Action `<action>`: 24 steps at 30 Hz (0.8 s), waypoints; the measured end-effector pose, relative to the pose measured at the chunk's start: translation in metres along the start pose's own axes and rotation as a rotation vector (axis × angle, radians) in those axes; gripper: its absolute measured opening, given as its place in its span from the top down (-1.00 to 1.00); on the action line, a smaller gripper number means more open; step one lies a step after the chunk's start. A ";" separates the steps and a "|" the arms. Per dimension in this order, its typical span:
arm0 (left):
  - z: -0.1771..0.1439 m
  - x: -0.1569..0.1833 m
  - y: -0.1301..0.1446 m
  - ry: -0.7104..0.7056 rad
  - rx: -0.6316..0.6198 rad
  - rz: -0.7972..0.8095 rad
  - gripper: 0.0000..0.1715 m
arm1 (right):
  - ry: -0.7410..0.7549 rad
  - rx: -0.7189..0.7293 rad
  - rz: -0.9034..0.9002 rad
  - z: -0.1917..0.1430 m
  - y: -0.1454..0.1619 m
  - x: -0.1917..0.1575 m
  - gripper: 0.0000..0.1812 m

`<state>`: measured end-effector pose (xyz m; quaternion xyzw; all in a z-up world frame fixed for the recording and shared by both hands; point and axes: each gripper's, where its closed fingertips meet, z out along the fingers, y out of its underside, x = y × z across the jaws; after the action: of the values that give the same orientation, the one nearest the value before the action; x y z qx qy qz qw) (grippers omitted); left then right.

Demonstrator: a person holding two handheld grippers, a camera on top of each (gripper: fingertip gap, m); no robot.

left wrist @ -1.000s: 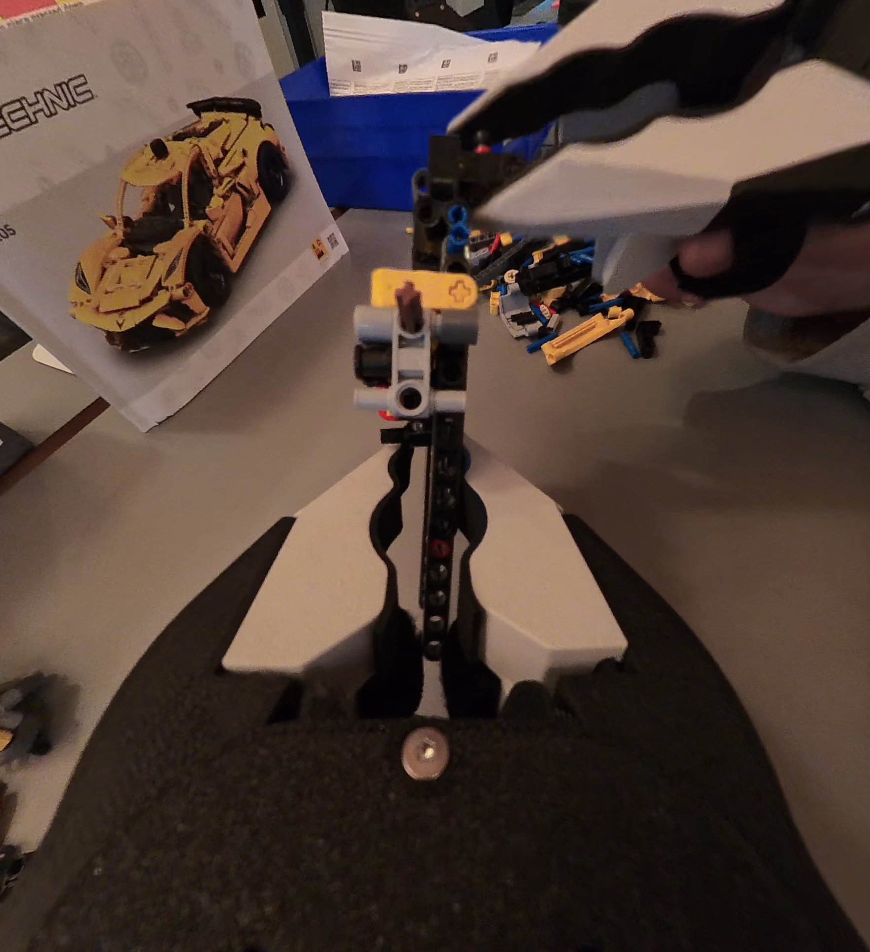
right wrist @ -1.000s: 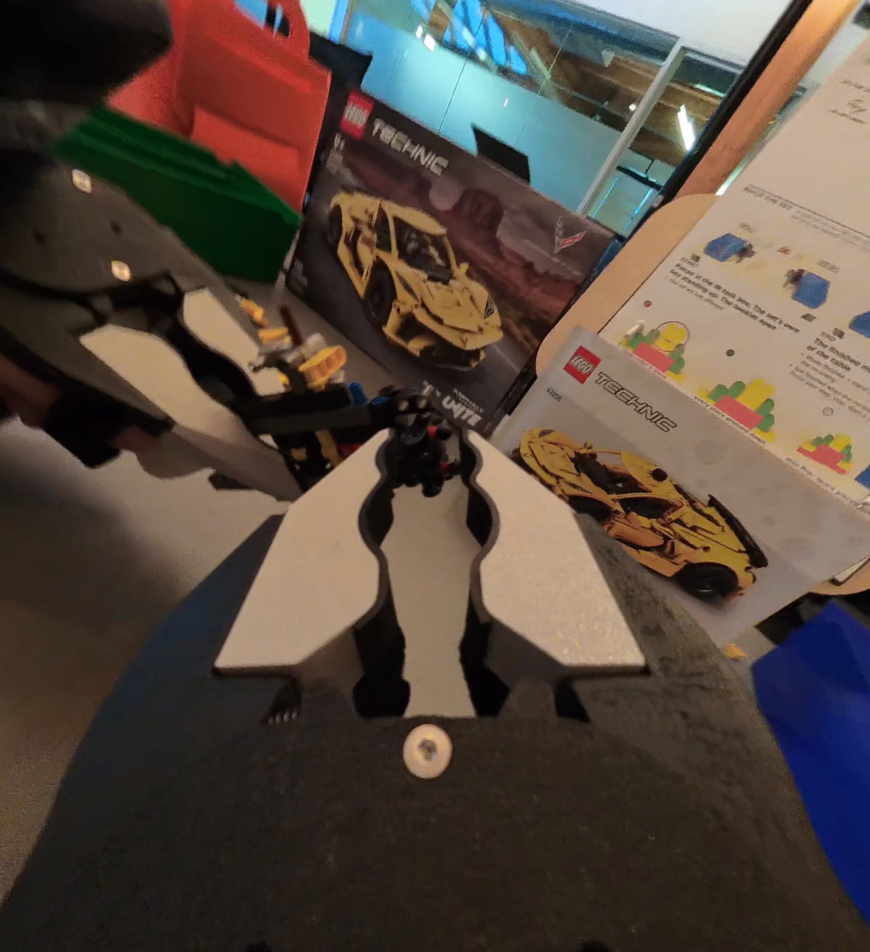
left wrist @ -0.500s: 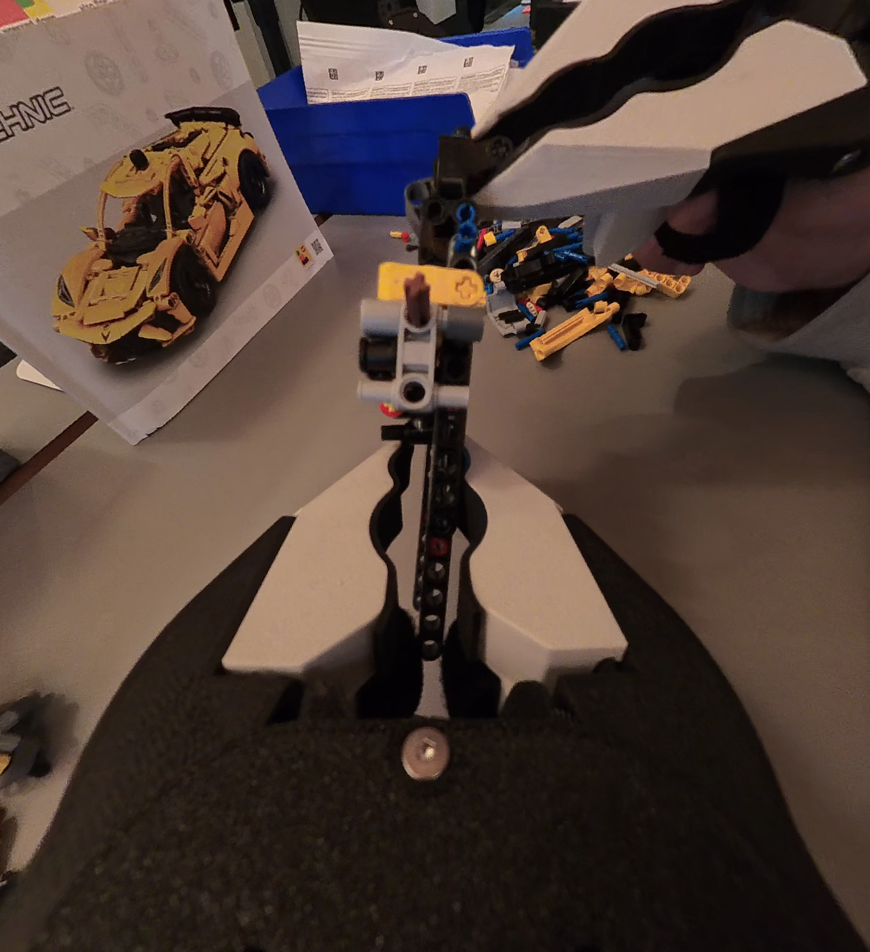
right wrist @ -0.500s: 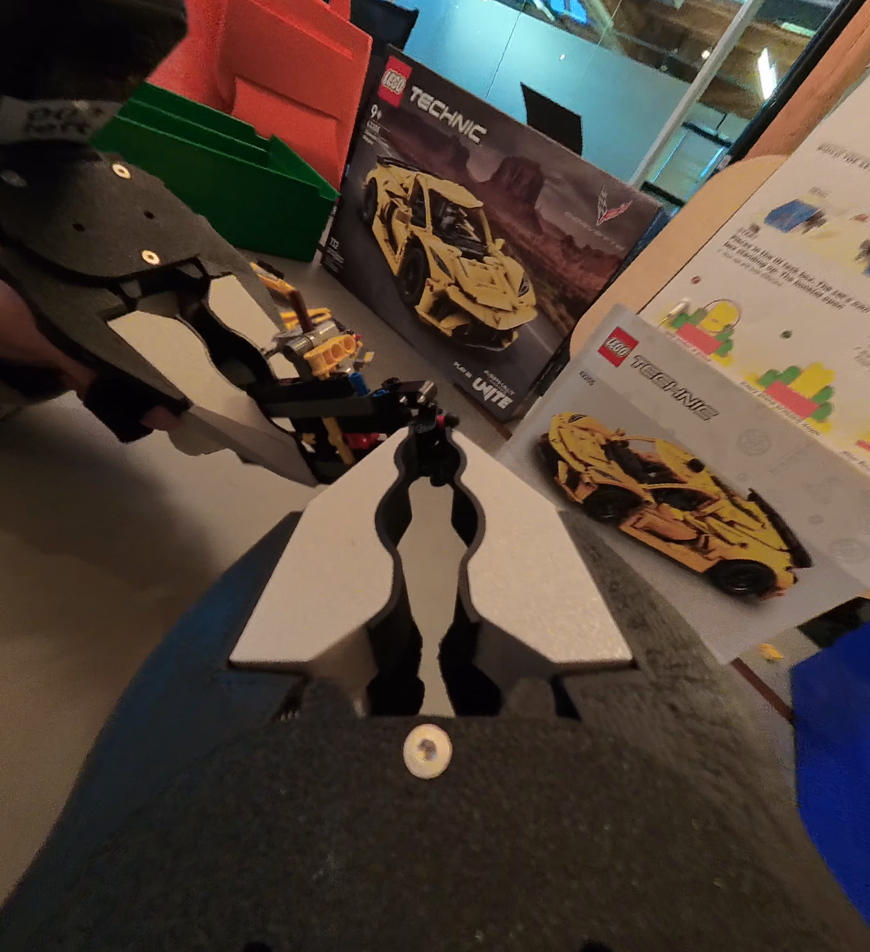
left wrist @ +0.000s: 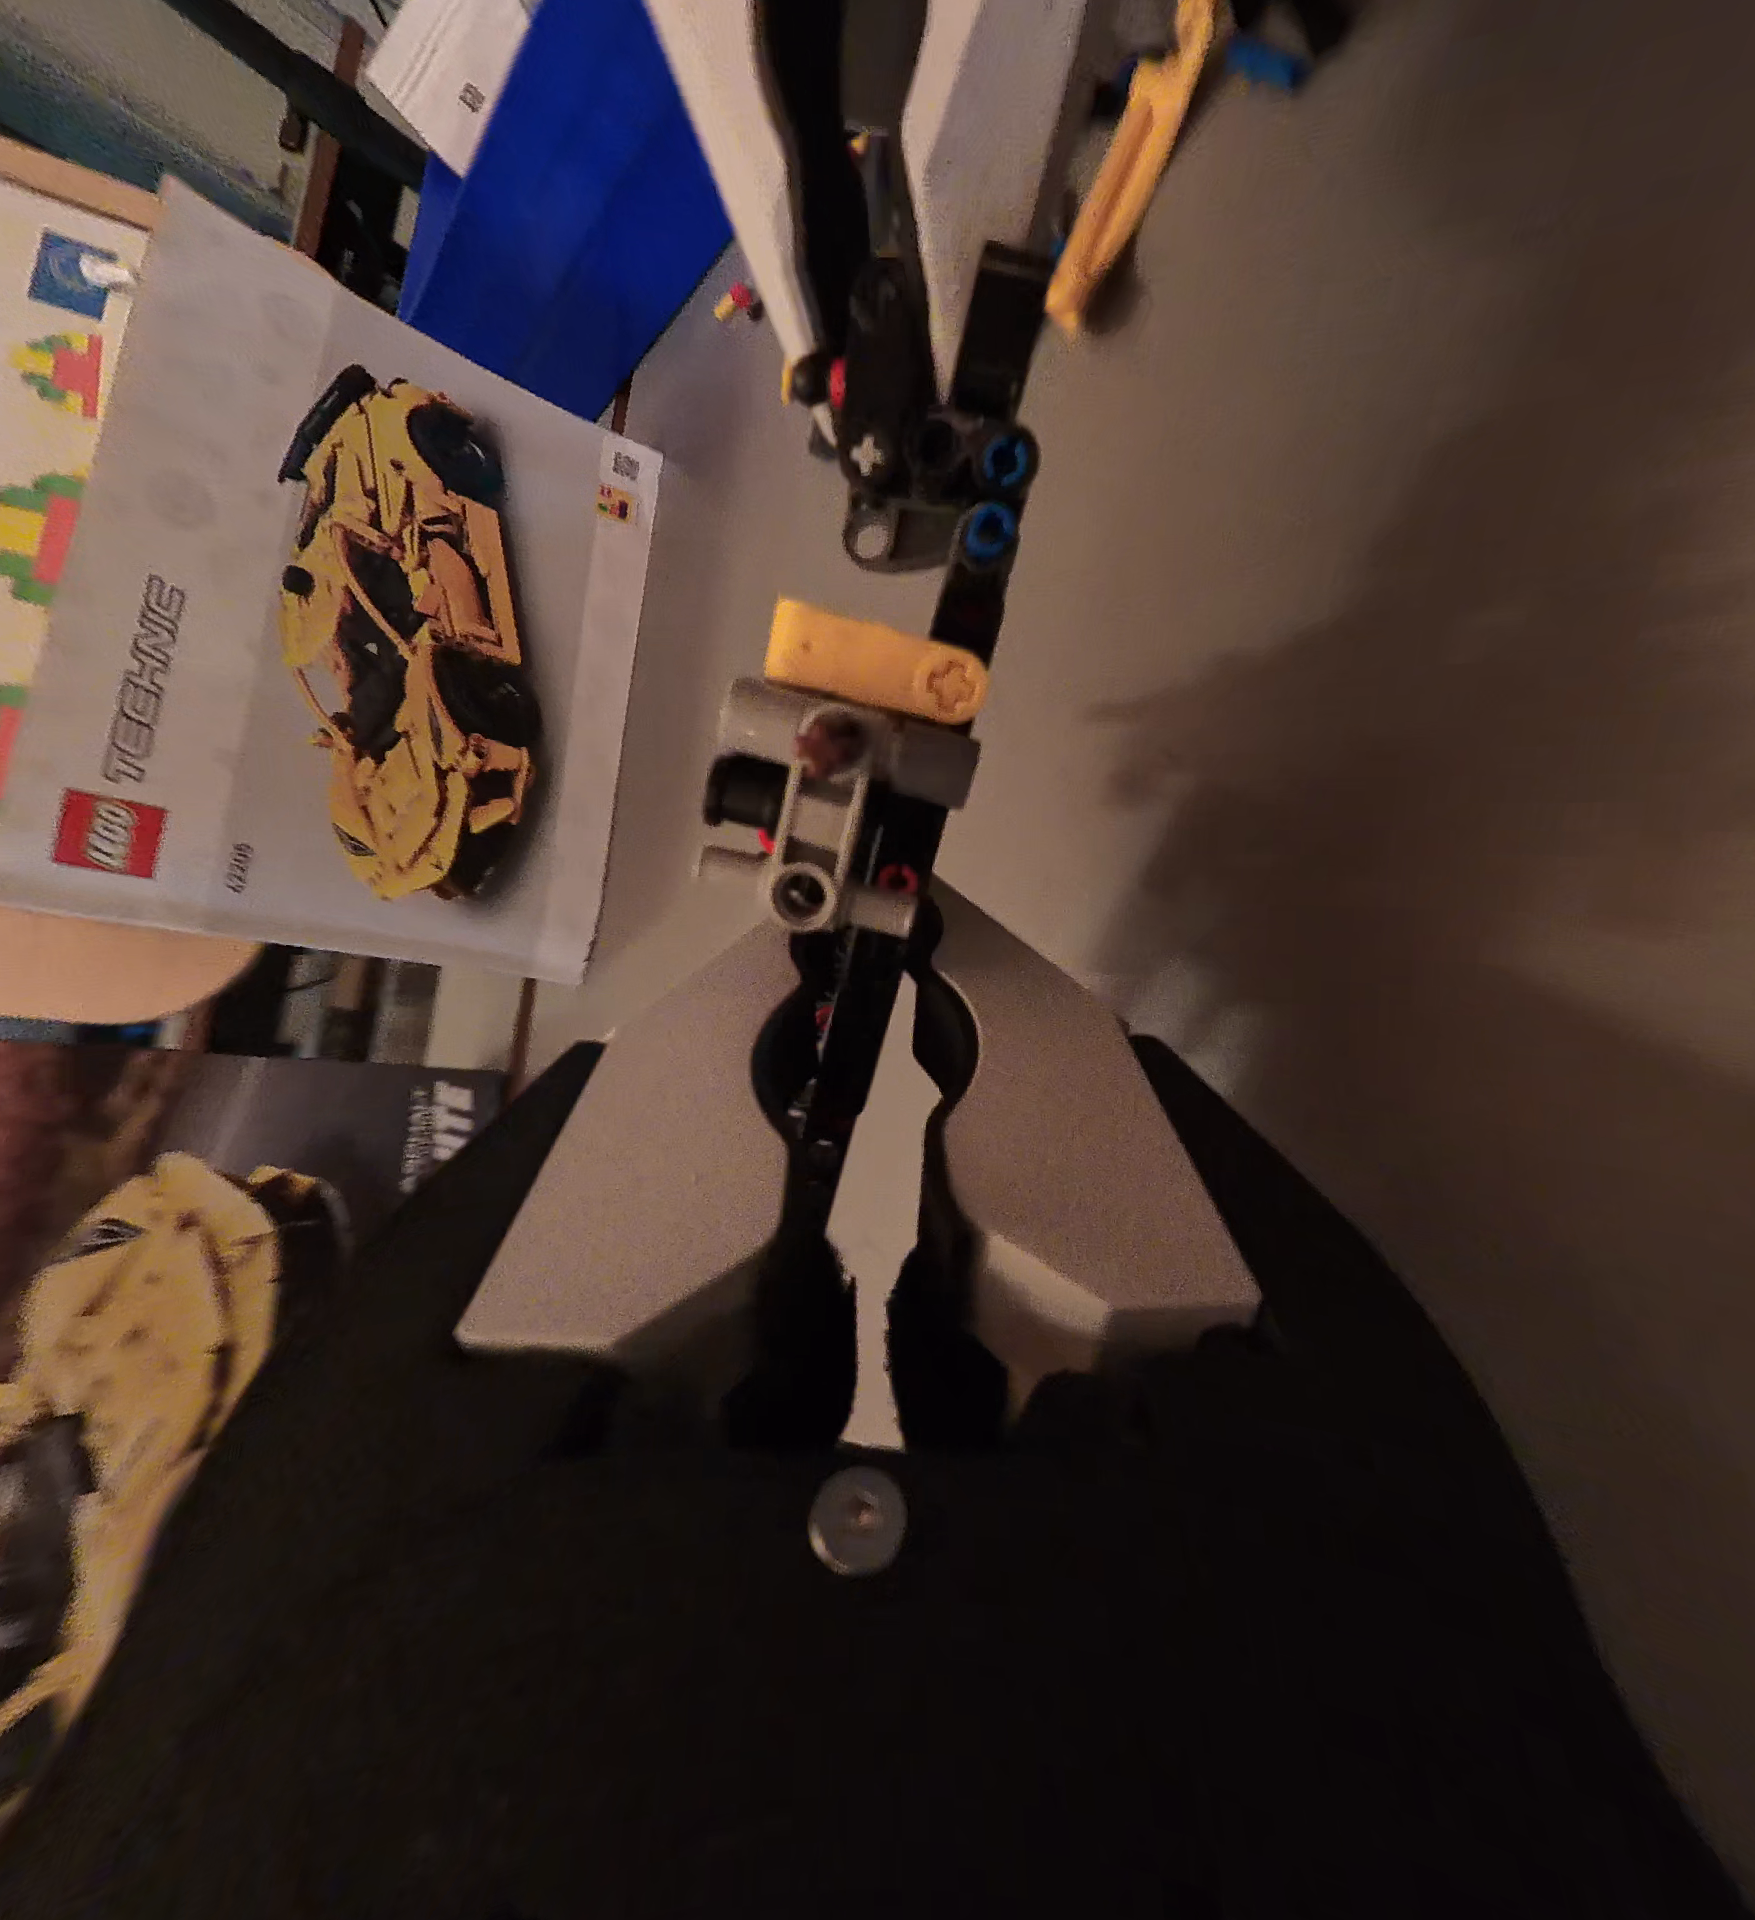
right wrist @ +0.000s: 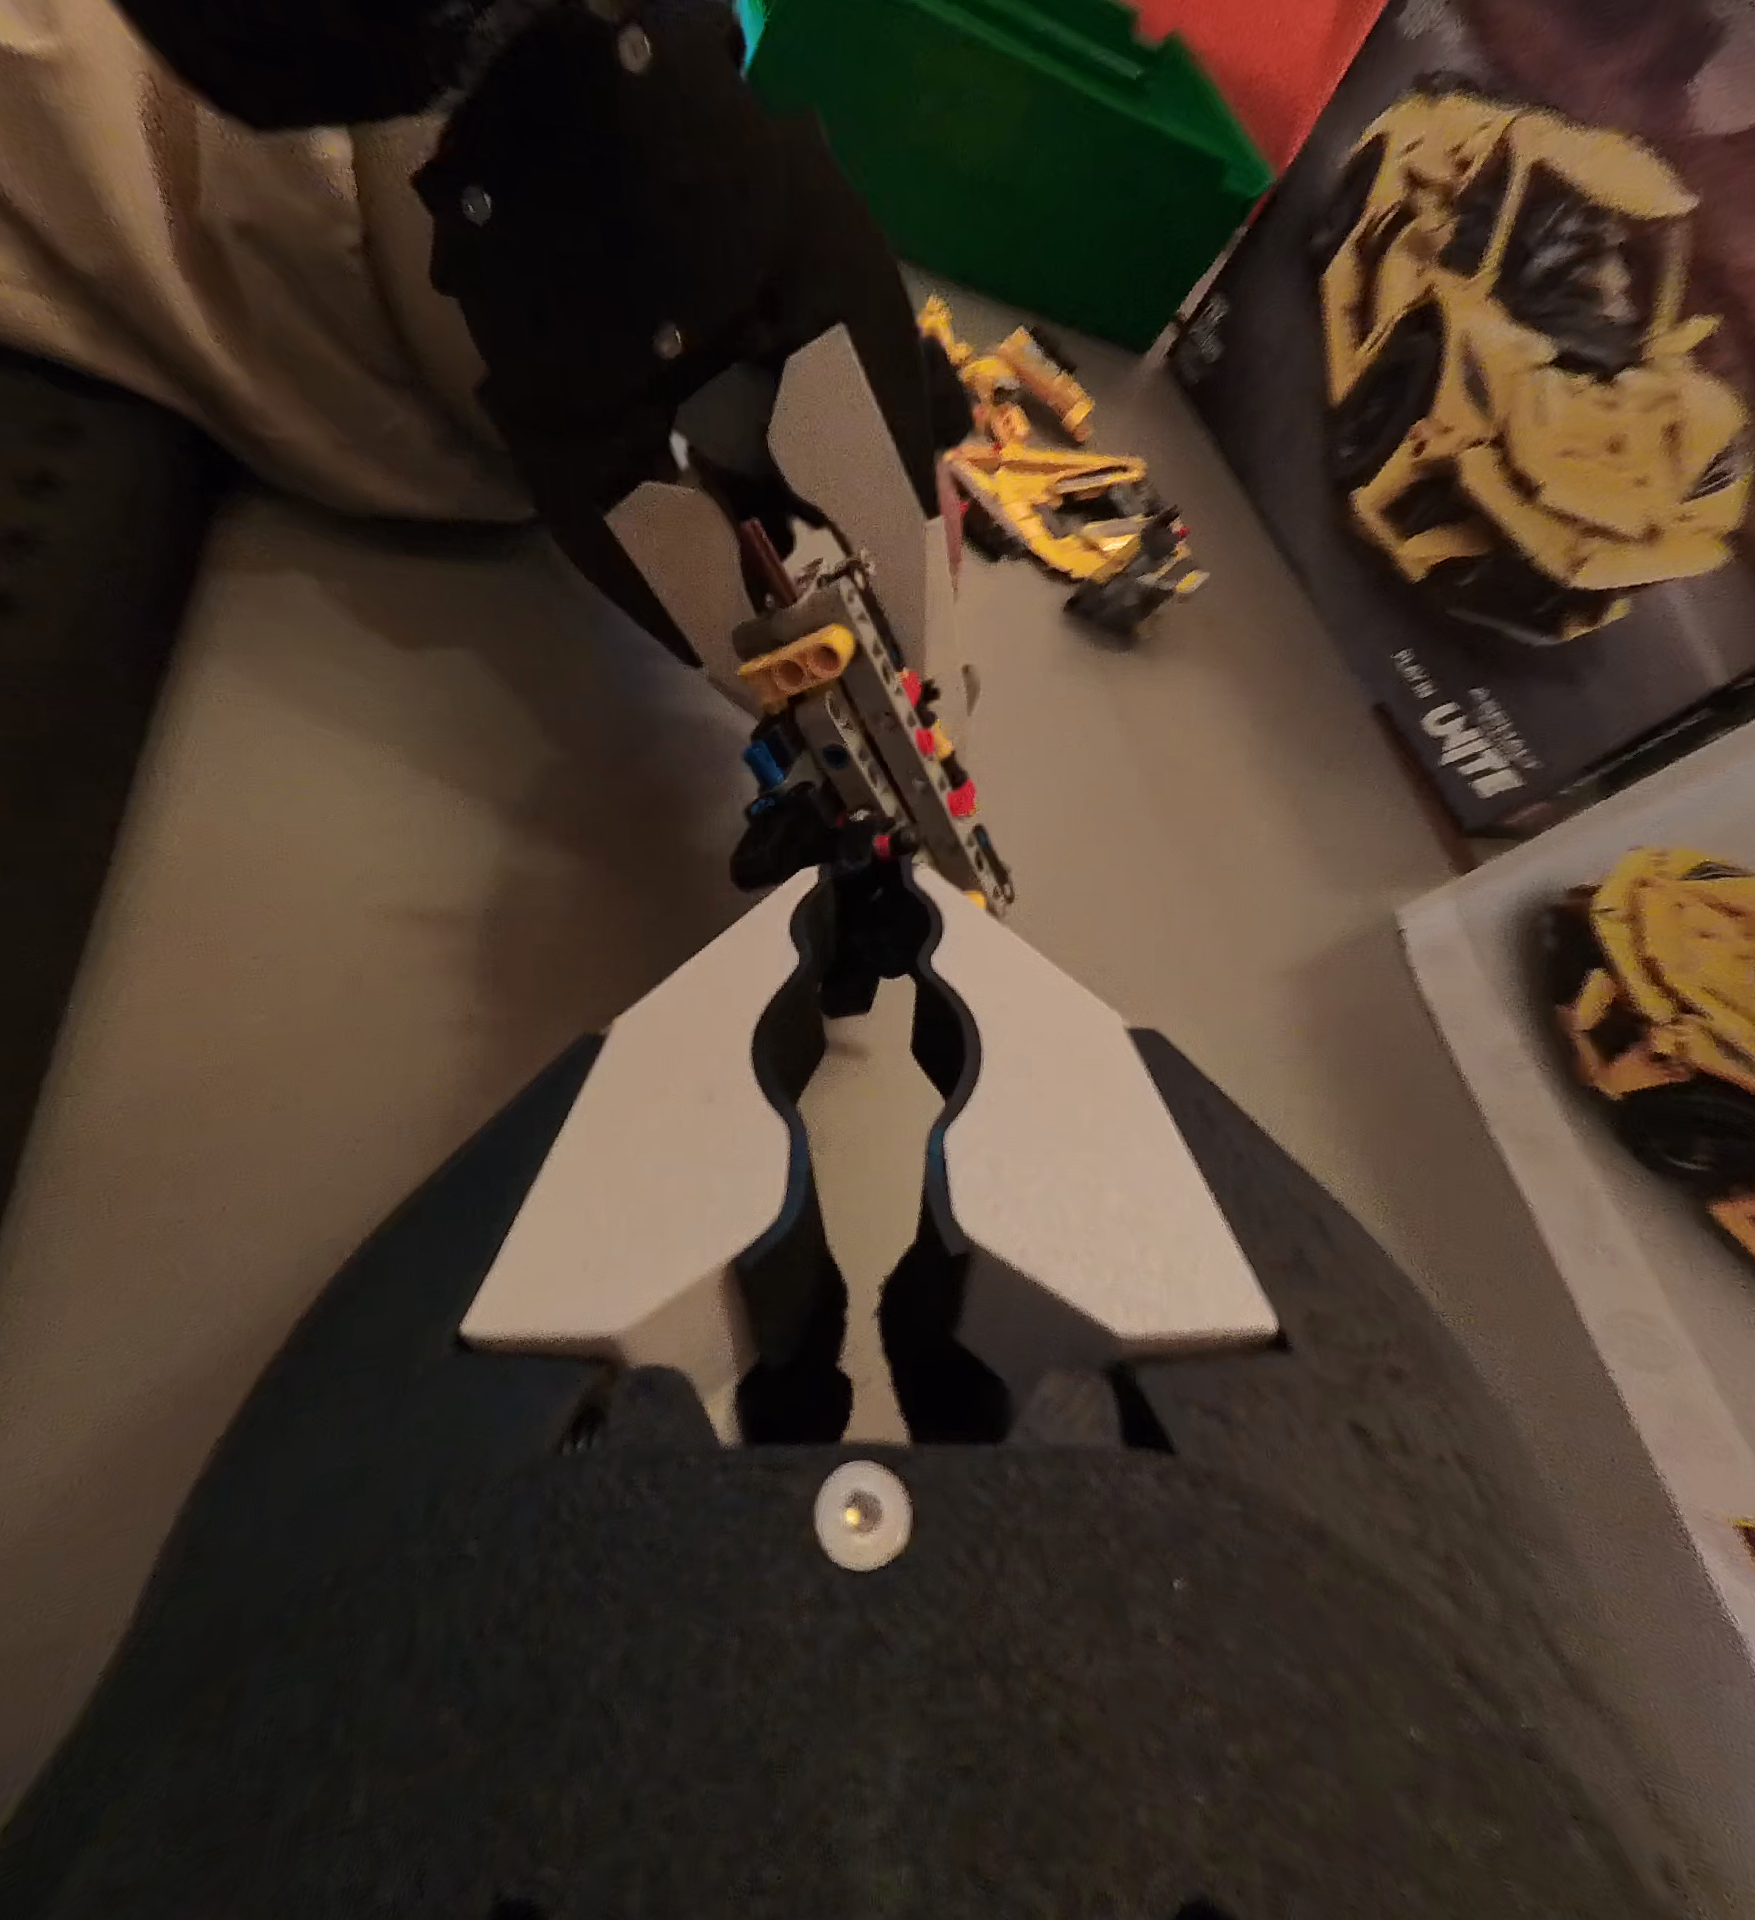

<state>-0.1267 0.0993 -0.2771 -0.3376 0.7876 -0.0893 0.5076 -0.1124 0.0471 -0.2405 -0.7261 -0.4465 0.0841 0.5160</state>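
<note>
The left gripper (left wrist: pixel 852 935) is clamped on a long black beam (left wrist: pixel 842 1049) of a small brick assembly (left wrist: pixel 842 769), whose grey connector and yellow piece stick out just past its fingertips. From the far side, the right gripper (right wrist: pixel 868 894) pinches the black end piece (right wrist: pixel 868 935) of the same assembly, tip to tip with the left one. A grey table (left wrist: pixel 1424 935) lies under them. To the left stand an instruction booklet (left wrist: pixel 333 644) and a blue bin (left wrist: pixel 561 208); a yellow model part (right wrist: pixel 1060 488) lies near a green bin (right wrist: pixel 1008 135).

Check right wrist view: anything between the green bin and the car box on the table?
Yes: a partly built yellow model lies on the table between the green bin and the car box.
</note>
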 end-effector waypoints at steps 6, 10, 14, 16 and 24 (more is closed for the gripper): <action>0.001 -0.008 0.006 -0.065 -0.040 0.054 0.87 | 0.024 0.012 0.078 0.005 0.002 0.003 0.89; -0.006 -0.023 -0.005 -0.150 0.007 0.039 0.86 | 0.074 0.127 0.113 -0.004 -0.015 0.010 0.88; -0.017 -0.035 -0.022 -0.236 0.098 0.038 0.86 | 0.068 0.273 0.134 -0.019 -0.040 0.011 0.87; -0.022 -0.040 -0.029 -0.272 0.131 0.045 0.85 | 0.070 0.325 0.126 -0.025 -0.050 0.010 0.87; -0.008 -0.044 0.009 -0.163 0.052 -0.266 0.88 | 0.579 0.225 -0.436 -0.046 -0.063 0.034 1.00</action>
<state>-0.1262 0.1321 -0.2451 -0.4320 0.6894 -0.1483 0.5622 -0.1015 0.0451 -0.1562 -0.5467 -0.4142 -0.1878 0.7031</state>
